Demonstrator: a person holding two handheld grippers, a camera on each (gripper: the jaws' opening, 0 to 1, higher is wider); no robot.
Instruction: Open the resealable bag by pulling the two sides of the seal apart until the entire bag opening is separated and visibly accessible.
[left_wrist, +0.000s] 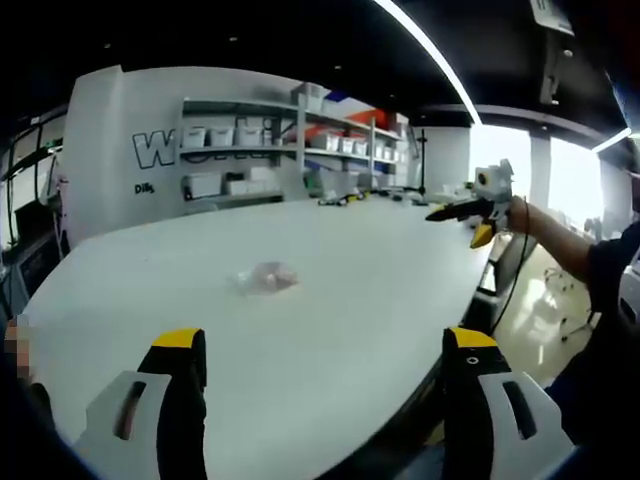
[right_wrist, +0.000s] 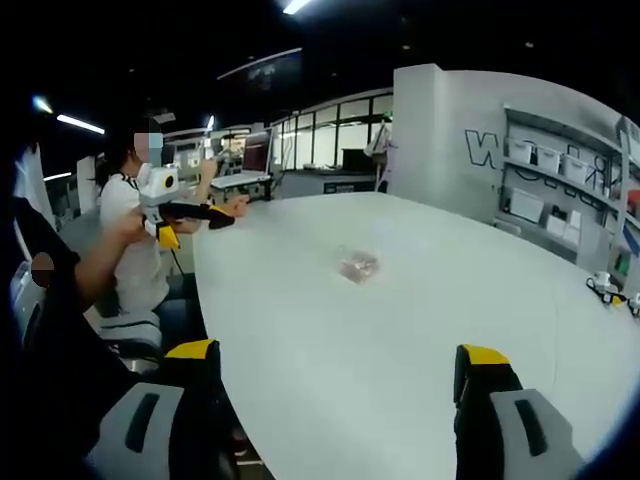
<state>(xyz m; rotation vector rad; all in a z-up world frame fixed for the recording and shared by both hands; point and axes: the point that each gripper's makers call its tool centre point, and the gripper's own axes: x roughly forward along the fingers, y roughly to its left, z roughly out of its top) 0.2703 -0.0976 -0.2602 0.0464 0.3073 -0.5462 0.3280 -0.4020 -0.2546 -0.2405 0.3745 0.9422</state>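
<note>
A small clear resealable bag (left_wrist: 268, 278) lies flat near the middle of the white table (left_wrist: 380, 300), untouched. My left gripper (left_wrist: 325, 345) stands open over the table's near edge, well short of the bag, with nothing between its yellow-tipped jaws. In the right gripper view the bag (right_wrist: 357, 265) lies ahead on the table (right_wrist: 420, 340). My right gripper (right_wrist: 340, 352) is open and empty too, also well back from it. Each gripper shows in the other's view, held in a hand off the table's side: the right gripper (left_wrist: 462, 210) and the left gripper (right_wrist: 190, 213).
Shelves with white bins (left_wrist: 250, 135) line the far wall. Small items (left_wrist: 345, 198) lie at the table's far edge, and a few more (right_wrist: 605, 288) at the right. A seated person (right_wrist: 125, 240) and a laptop (right_wrist: 245, 165) are beyond the left side.
</note>
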